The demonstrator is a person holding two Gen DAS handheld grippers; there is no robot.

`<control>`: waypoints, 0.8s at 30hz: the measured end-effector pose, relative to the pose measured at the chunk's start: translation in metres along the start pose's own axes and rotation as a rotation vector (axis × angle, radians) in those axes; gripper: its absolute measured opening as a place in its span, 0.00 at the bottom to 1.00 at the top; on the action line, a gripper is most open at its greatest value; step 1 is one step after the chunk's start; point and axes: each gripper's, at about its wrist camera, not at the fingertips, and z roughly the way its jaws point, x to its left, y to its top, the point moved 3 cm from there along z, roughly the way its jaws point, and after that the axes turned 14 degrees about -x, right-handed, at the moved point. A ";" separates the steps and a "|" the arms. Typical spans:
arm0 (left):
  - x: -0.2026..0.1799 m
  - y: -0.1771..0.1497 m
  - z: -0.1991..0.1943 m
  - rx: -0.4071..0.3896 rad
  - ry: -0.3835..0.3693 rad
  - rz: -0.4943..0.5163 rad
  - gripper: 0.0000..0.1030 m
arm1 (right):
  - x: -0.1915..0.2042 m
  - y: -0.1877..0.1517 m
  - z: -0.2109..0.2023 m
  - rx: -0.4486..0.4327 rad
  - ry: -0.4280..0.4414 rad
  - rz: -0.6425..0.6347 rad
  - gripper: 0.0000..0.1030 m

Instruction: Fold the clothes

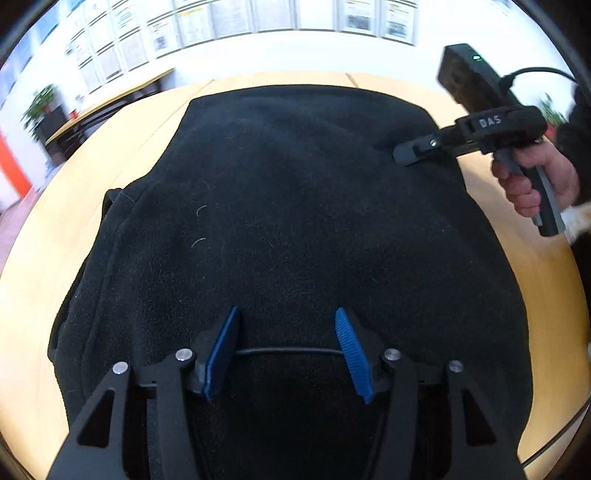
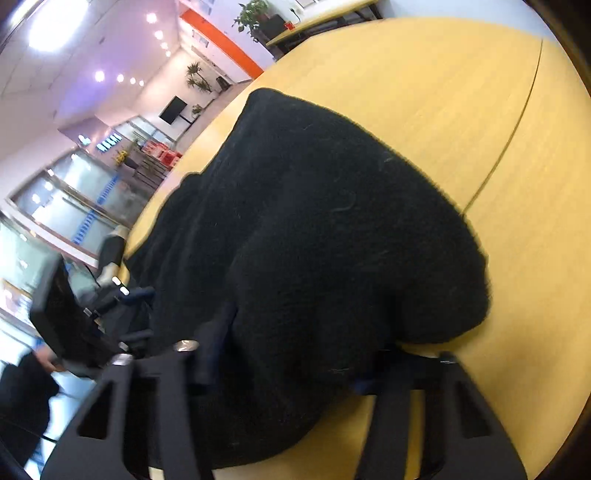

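Two handheld grippers over 1 black fleece garment (image 1: 295, 206) spread on a light wood table (image 1: 40, 280); garment covers most of the tabletop in both views, bulky, w/ a folded seam edge along its left side in the left wrist view.

Left gripper (image 1: 286, 354): pointing down at the near part of the fleece; blue ribbed pads (image 1: 351, 354) stand clearly apart, black cloth seen in the gap between & below them; pads don't look to be pressing on anything; thin black wire runs across between the fingers.

Right gripper (image 1: 406, 153): seen from the left wrist cam at upper right, held by a hand (image 1: 535, 181) around its grey trigger handle; dark sleeve behind; black camera block on top w/ a small green light & a cable; its tip lies on the garment's far right edge. In its own view the right gripper (image 2: 291, 354) has a thick mound of fleece bunched between the fingers; cloth hides most of both pads, only a bit of blue shows at the right one; fingers look closed in on that fold, gripping it.

Bkgd: office room, wall of posted papers, potted plants (image 2: 253, 14), orange wall stripe, ceiling lights; a seam line runs across the tabletop at right in the right wrist view.
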 end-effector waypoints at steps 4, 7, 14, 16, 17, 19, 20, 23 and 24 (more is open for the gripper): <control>-0.010 0.015 0.006 -0.007 0.049 -0.082 0.56 | -0.005 0.047 -0.009 -0.046 0.021 -0.093 0.31; -0.017 0.022 0.013 -0.012 0.022 -0.074 0.60 | 0.004 0.070 -0.021 -0.041 0.058 -0.292 0.32; -0.014 0.020 0.023 -0.015 -0.015 -0.082 0.69 | -0.054 0.078 -0.004 0.103 0.157 0.017 0.55; -0.015 0.014 0.023 -0.039 0.003 -0.082 0.78 | -0.069 0.072 0.008 0.130 0.146 0.111 0.44; -0.012 0.013 0.026 -0.042 0.015 -0.098 0.84 | -0.066 0.073 0.009 0.115 0.142 0.089 0.38; -0.006 0.010 0.033 -0.040 0.030 -0.129 0.87 | -0.050 0.076 0.004 0.055 0.136 0.013 0.30; -0.006 0.012 0.036 -0.040 0.036 -0.137 0.87 | -0.039 0.082 0.000 0.022 0.142 -0.017 0.28; -0.009 0.021 0.047 -0.044 0.046 -0.150 0.87 | -0.002 0.104 -0.013 -0.077 0.161 -0.109 0.25; -0.013 0.026 0.053 -0.048 0.041 -0.143 0.87 | 0.024 0.107 -0.023 -0.119 0.180 -0.238 0.25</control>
